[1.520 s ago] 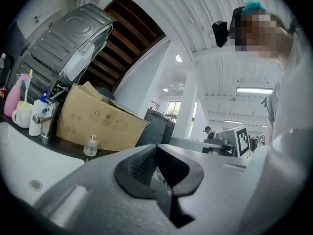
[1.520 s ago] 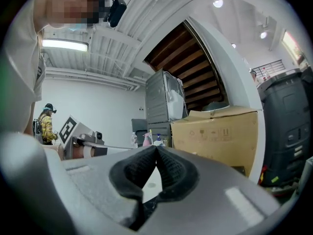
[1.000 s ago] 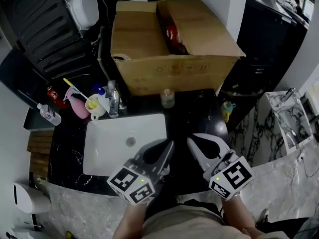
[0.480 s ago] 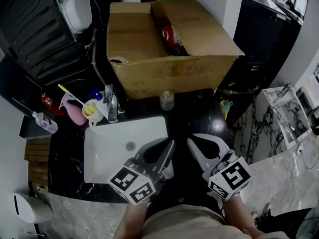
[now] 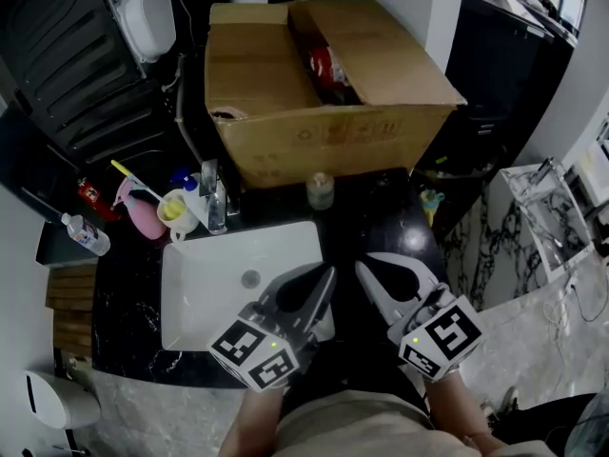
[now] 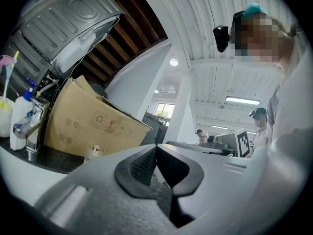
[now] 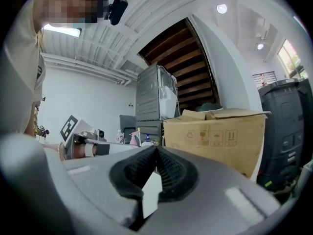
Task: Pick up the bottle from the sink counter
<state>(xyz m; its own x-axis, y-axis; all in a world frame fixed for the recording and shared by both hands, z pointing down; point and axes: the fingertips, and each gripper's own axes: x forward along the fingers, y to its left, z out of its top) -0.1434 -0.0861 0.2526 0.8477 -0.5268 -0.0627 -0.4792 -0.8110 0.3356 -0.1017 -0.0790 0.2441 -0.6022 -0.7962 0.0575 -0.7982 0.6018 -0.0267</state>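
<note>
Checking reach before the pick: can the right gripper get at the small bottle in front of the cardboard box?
Probably yes. Bare dark counter lies between the right gripper and the small bottle, with nothing standing in the way; the cardboard box is behind it. The shut jaws must open first.

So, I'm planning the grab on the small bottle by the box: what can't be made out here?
- Bottle: head view, too small and dim to read its label or fill.
- Its base: left gripper view, cut off by the left gripper body.
- Box contents: head view, a red thing half hidden under the flaps.
</note>
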